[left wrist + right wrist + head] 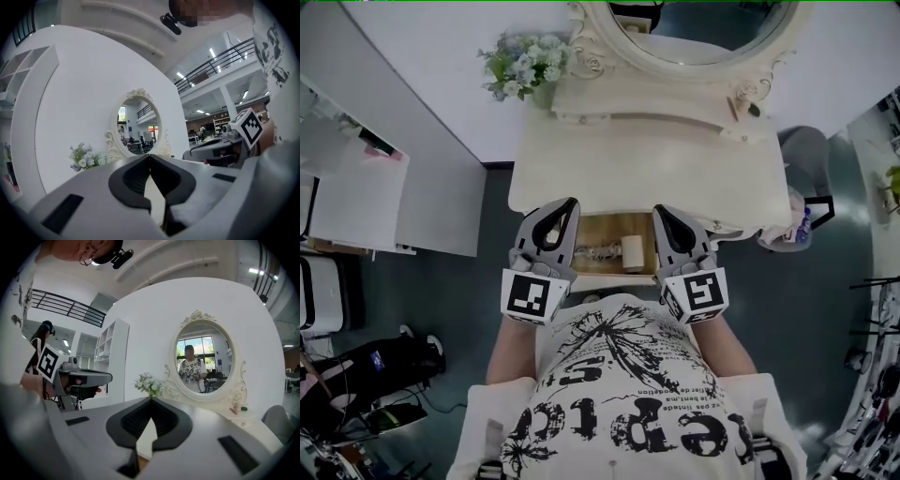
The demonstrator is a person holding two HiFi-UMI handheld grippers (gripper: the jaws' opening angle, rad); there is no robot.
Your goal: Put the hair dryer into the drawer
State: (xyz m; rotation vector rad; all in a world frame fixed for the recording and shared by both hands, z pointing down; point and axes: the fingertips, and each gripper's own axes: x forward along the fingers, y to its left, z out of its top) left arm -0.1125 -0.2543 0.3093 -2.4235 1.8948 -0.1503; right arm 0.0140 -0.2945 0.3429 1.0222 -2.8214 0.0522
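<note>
The cream dressing table [647, 169] stands against the wall under an oval mirror [703, 37]. Its drawer [602, 229] is pulled out toward me, showing a wooden bottom with a pale roll [632, 253] and a small white thing [600, 251] inside. No hair dryer is plainly visible in any view. My left gripper [572, 202] [149, 155] and right gripper [659, 210] [151, 398] hover side by side above the drawer, pointing at the table. Both are shut with nothing between the pads.
A vase of white flowers [525, 66] sits at the table's back left corner. A grey chair [806, 150] stands at the right, with a pale object and a blue bottle [803, 225] near the table's right corner. White shelving [356, 187] is at the left.
</note>
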